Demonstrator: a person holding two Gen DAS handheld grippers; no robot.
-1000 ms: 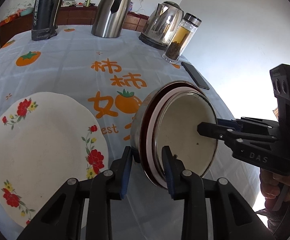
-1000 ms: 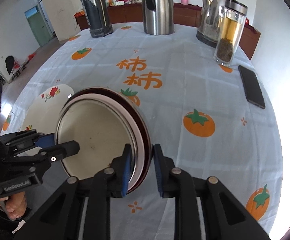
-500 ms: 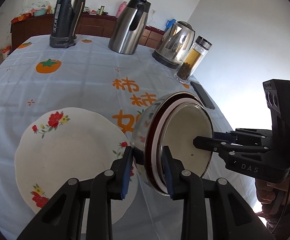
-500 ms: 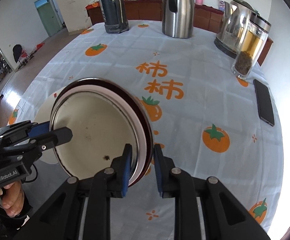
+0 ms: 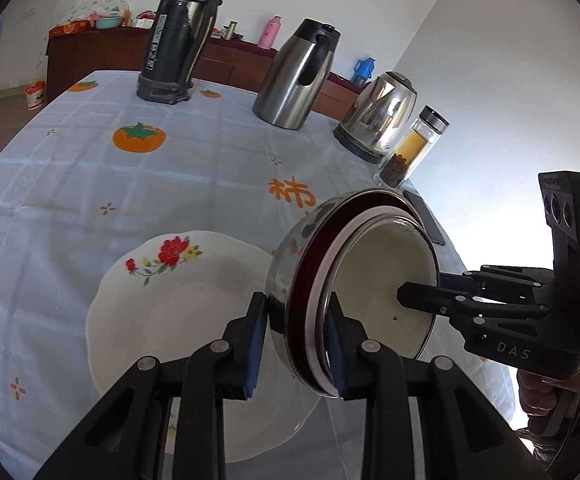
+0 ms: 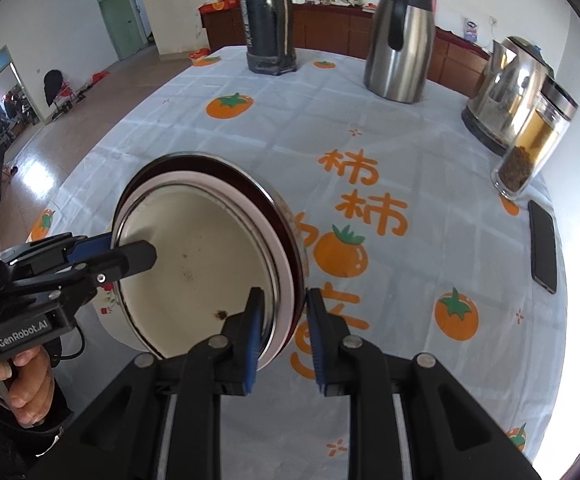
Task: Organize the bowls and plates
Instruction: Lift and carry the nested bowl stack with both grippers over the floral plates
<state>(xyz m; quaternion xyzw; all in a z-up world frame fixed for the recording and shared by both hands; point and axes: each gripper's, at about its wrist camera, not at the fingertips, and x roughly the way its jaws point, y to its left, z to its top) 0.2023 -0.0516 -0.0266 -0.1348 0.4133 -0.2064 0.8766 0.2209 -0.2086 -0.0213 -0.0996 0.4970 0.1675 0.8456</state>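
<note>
Both grippers (image 5: 295, 336) (image 6: 282, 334) clamped on nested bowls' (image 5: 373, 280) rim (floral plate (image 5: 178, 308) clear only from left wrist).

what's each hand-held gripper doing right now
left hand-held gripper: closed on the rim of the stacked bowls
right hand-held gripper: closed on the opposite rim of the bowls

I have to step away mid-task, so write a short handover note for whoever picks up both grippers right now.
Left gripper: shut on the near rim of the nested bowls.
Right gripper: shut on the opposite rim of the same stack.
Bowls: a steel bowl with a cream one nested inside, held tilted, apparently off the cloth, at the right edge of the floral plate.
Plate: flat on the tablecloth, nothing on it.
Done: bowls nested and lifted.
Left: probably level the stack and set it on the plate, then open both grippers.
</note>
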